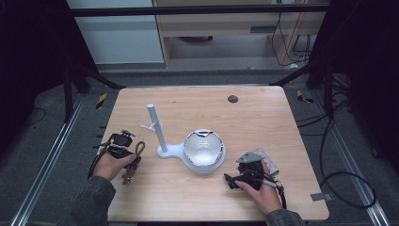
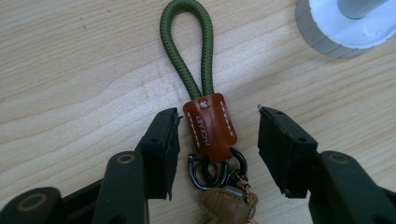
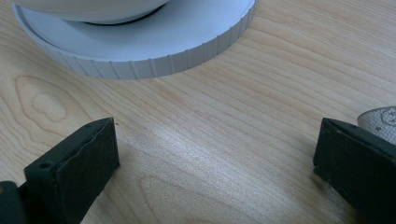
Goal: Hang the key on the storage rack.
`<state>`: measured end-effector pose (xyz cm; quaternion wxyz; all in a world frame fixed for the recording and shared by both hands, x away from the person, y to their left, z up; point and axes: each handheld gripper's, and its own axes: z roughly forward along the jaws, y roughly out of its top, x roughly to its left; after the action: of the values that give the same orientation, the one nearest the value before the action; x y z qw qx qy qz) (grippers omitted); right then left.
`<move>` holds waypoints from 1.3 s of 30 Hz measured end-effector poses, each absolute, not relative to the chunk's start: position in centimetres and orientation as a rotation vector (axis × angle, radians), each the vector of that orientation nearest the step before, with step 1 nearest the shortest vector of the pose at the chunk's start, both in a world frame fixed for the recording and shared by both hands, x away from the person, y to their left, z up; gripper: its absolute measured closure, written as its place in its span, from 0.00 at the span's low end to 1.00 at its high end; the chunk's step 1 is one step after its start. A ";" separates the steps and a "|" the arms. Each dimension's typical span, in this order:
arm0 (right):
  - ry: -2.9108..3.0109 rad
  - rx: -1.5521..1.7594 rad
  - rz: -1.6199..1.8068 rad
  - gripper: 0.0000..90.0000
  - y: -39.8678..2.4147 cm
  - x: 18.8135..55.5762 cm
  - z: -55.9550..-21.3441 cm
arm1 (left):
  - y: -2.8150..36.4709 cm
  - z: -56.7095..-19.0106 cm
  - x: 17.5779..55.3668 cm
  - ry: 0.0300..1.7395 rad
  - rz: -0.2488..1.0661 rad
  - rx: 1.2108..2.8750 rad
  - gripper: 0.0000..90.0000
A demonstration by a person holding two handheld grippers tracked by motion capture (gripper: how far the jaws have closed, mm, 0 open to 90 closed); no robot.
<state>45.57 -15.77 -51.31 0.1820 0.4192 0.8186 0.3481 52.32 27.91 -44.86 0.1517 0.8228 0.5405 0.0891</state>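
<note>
A keychain (image 2: pixel 209 125) lies flat on the wooden table (image 1: pixel 263 122): a green rope loop, a brown leather tab, black rings and a tan piece. My left gripper (image 2: pixel 218 116) is open, with one jaw on each side of the leather tab and neither touching it. In the high view the left gripper (image 1: pixel 126 149) is at the table's left, beside the keychain (image 1: pixel 138 151). My right gripper (image 1: pixel 231 180) is at the front right, and in its own view the right gripper (image 3: pixel 217 128) stands open over bare wood.
A white stand (image 1: pixel 157 129) with an upright post and a side peg rises at the table's middle. Its round ribbed base (image 3: pixel 154 63) holds a white bowl (image 1: pixel 203 147). A beige flat piece (image 3: pixel 382 120) lies by the right jaw. A dark grommet (image 1: pixel 232 99) sits at the back.
</note>
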 end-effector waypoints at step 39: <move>2.313 1.185 0.982 0.00 -15.8 45.5 -51.3 | 28.1 -46.2 52.9 1.570 0.285 2.376 0.73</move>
<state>45.47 -15.77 -51.31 0.1806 0.4194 0.8189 0.3478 52.86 28.14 -46.24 0.1392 0.8222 0.5431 0.0986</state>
